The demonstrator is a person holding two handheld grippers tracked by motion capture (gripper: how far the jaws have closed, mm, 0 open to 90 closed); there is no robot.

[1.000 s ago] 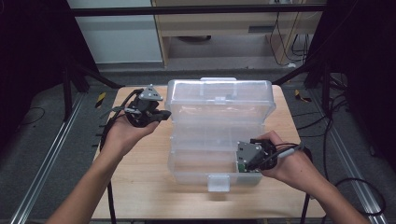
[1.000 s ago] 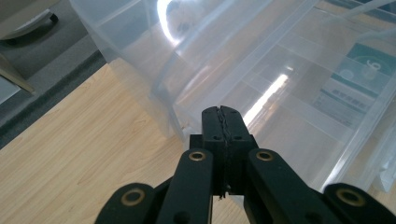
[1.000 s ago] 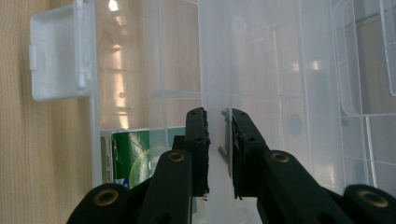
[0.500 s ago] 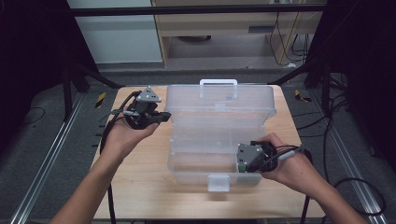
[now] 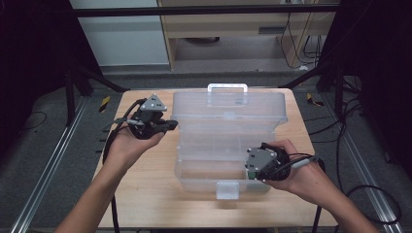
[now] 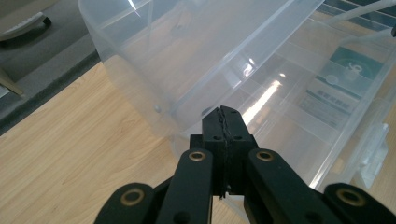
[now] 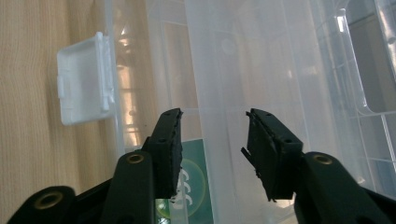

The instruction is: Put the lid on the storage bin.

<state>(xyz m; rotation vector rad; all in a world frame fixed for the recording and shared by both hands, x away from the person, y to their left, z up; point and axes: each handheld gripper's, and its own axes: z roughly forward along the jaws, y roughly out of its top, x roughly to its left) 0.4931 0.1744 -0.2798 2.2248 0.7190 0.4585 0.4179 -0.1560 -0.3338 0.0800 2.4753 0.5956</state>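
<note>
A clear plastic storage box (image 5: 194,171) stands in the middle of the wooden table with its lid (image 5: 228,114) swung up and back, the handle (image 5: 227,88) at the far edge. My left gripper (image 5: 172,125) is shut with nothing in it, its tips (image 6: 227,114) just beside the lid's left corner. My right gripper (image 5: 250,170) is at the box's front right corner. Its jaws (image 7: 214,116) have just been opening and stand apart over the clear plastic, with the pads (image 7: 170,140) not pressing on anything. A white latch (image 7: 84,77) hangs at the box front.
A green printed label (image 6: 348,70) lies inside the box, which has ribbed compartments. The table (image 5: 145,194) has bare wood left and in front of the box. Dark frame bars and cables (image 5: 369,194) surround the table.
The lid has swung up and back from lying over the box, so its handle now shows at the far side. The right gripper's jaws have parted. Both hands stayed about where they were.
</note>
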